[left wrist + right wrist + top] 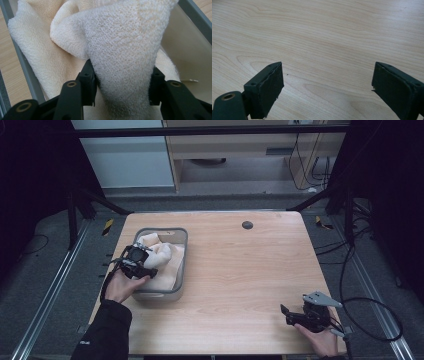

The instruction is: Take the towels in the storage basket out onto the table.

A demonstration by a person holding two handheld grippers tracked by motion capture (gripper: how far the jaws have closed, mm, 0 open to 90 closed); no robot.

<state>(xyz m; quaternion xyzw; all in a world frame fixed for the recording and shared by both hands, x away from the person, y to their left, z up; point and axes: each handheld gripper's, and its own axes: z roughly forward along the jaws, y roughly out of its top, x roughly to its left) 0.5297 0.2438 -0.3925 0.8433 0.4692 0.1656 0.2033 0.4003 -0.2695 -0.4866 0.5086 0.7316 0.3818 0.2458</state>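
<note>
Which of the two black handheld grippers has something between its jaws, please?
The left gripper, over the grey plastic bin, has a fold of cream towel between its jaws; the right gripper stands open above bare wooden table.

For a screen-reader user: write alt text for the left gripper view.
A fold of cream towel sits between the two black jaws of the left gripper, which press against both its sides. More of the towel lies behind, inside a grey bin on a light wooden table.

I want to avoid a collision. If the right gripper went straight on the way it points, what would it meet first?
Probably nothing soon: the right gripper, jaws open, points left across the bare light wooden table. The grey plastic bin lies farther left and farther away, seemingly off that line.
</note>
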